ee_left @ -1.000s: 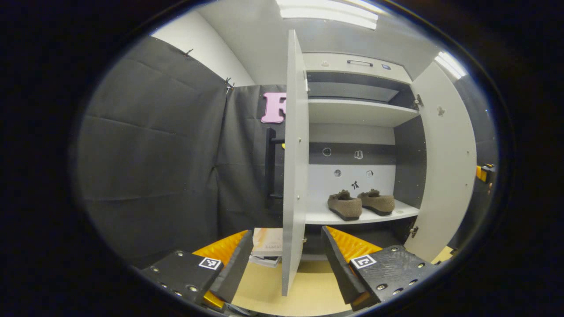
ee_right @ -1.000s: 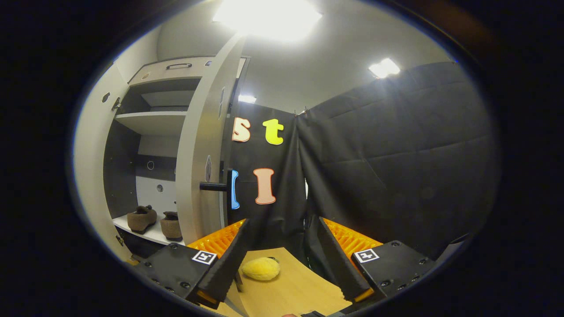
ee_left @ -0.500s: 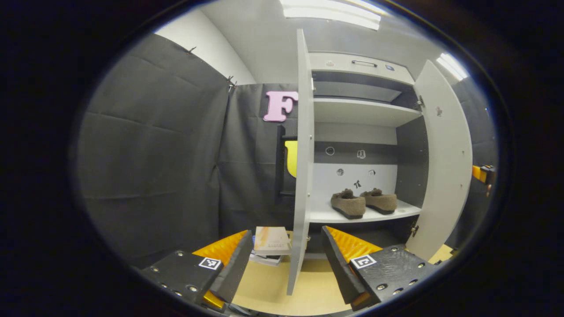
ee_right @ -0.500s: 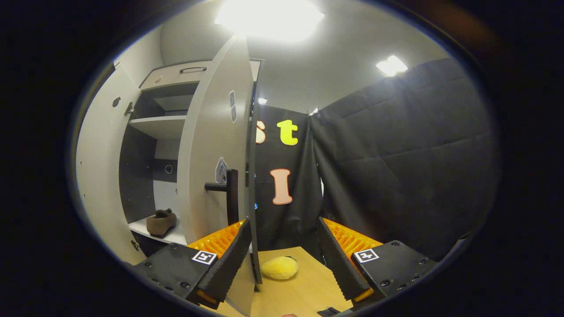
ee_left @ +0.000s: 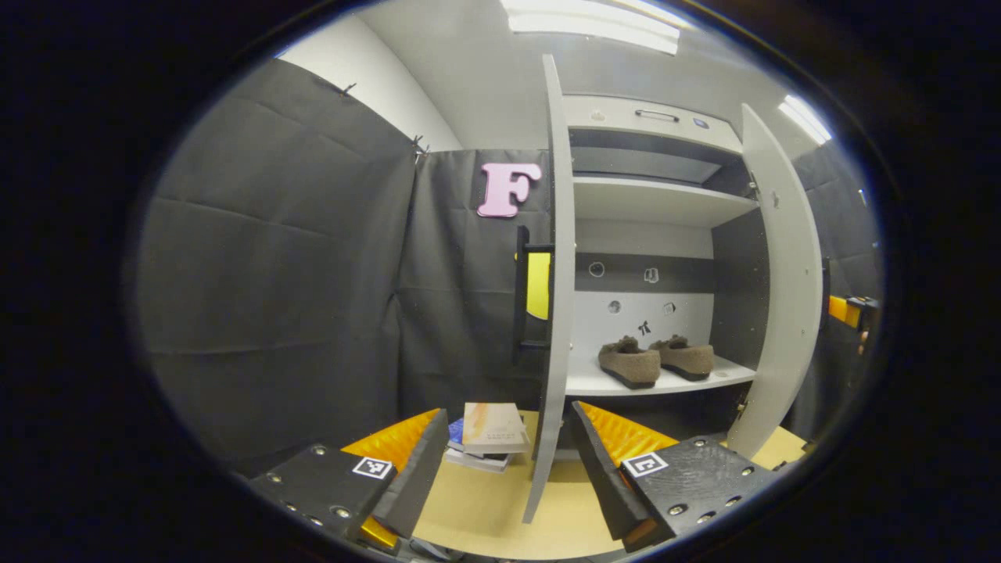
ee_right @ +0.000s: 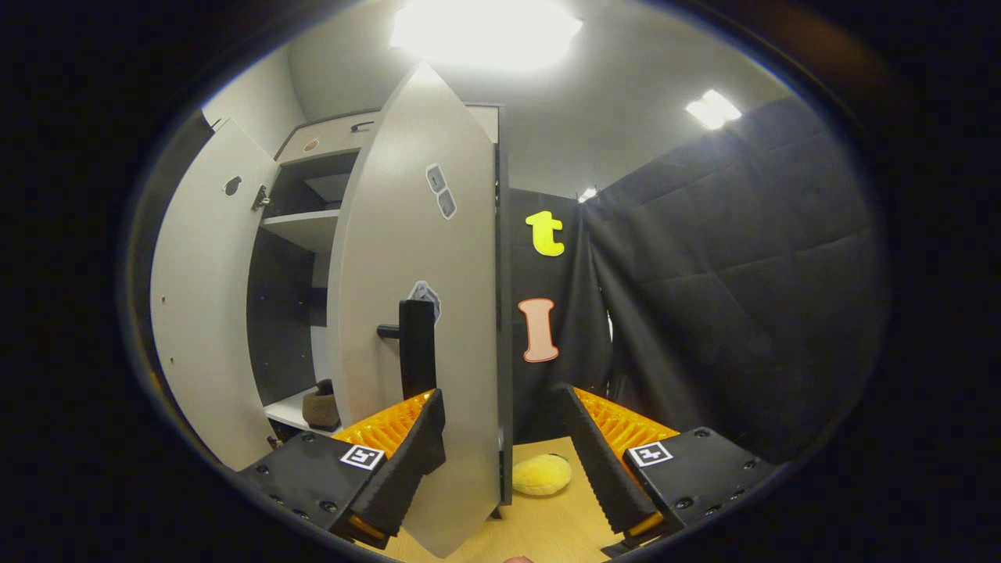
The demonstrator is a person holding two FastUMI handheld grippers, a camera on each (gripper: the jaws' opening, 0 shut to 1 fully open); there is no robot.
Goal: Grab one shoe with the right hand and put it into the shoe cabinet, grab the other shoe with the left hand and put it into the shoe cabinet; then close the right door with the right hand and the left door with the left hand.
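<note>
Two brown furry shoes [ee_left: 629,365] [ee_left: 688,356] stand side by side on the cabinet's lower shelf [ee_left: 594,385]. The left door [ee_left: 554,274] is seen edge-on, with its black handle [ee_left: 521,293] on the far side. My left gripper [ee_left: 508,469] is open, the door's lower edge between its fingers without touching them. The right door [ee_right: 422,297] is swung partway in, outer face and black handle [ee_right: 417,348] towards me. My right gripper [ee_right: 504,461] is open at that door's free edge. One shoe [ee_right: 319,407] peeks past the door. In the left gripper view the right door [ee_left: 774,274] stands half shut.
A stack of books [ee_left: 489,434] lies on the wooden tabletop [ee_left: 485,508] left of the left door. A yellow plush toy [ee_right: 542,475] lies on the wood beside the right door. Black cloth walls close in both sides. The cabinet's upper shelf [ee_left: 649,199] is bare.
The right door has swung inward, hiding one shoe in the right gripper view; my right gripper has followed its edge. The left gripper view has drifted, showing the left door's handle.
</note>
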